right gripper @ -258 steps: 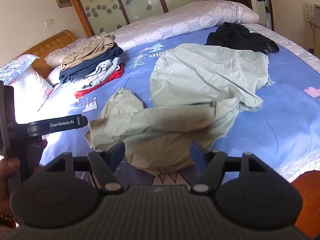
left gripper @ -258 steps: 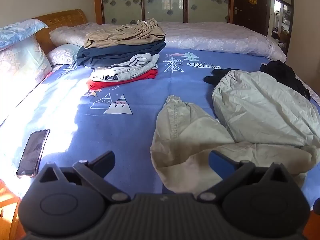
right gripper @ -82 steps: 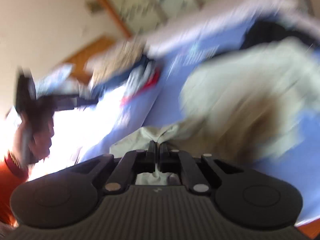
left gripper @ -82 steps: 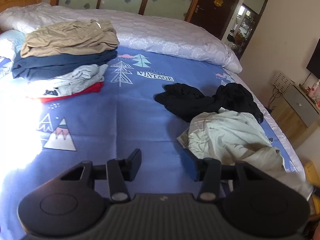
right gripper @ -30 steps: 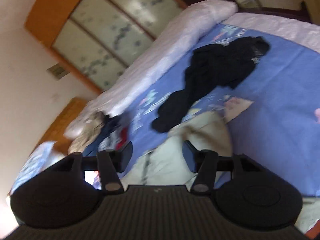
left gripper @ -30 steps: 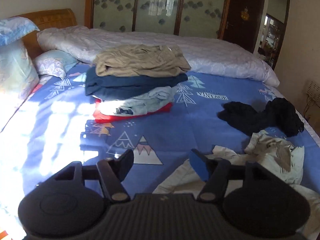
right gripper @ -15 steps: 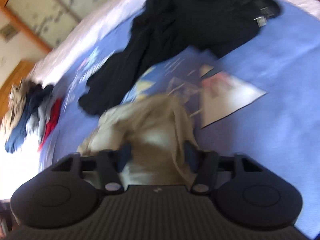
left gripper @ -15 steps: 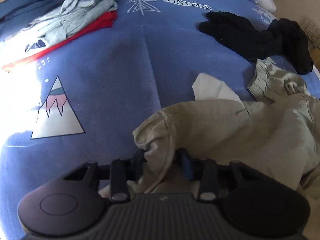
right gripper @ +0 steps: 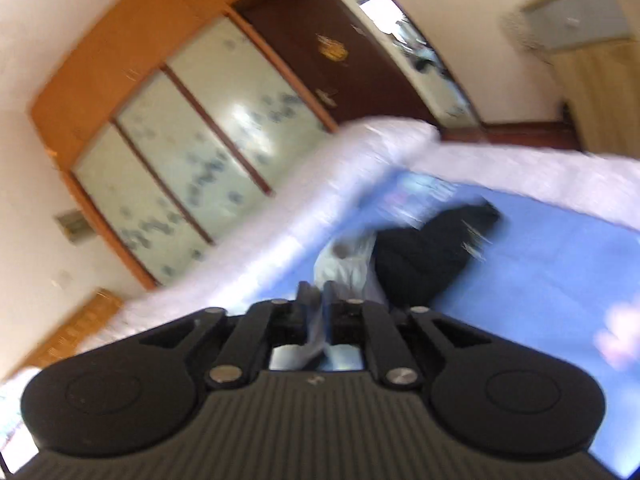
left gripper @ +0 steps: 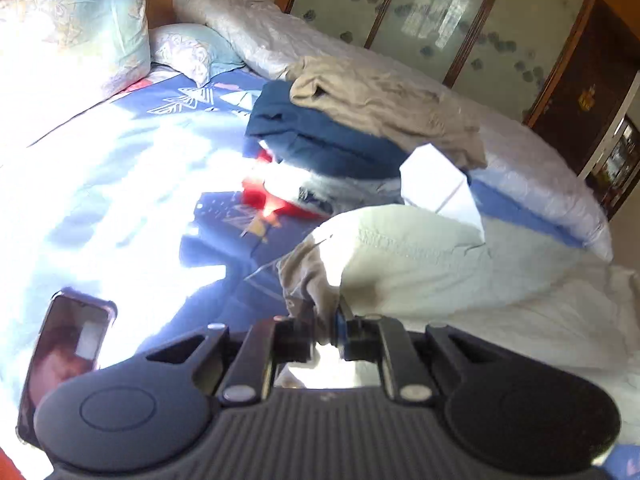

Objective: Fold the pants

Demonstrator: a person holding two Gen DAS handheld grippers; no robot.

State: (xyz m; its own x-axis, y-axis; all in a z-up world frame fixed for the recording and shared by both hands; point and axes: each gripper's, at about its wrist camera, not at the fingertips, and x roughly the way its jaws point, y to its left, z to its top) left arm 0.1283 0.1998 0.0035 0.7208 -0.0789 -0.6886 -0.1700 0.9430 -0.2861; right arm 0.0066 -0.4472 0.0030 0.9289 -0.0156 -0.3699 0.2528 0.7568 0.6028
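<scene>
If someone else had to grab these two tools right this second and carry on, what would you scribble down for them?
Left hand-held gripper: shut on an edge of the pale green pants, which are bunched up on the blue bedsheet.
Right hand-held gripper: shut on another pale part of the same pants, next to the black garment.
Done: both ends gripped; a folded stack already sits by the pillows.
Left: probably spread the pants flat, then fold them. Watch the phone near the left tool.
</scene>
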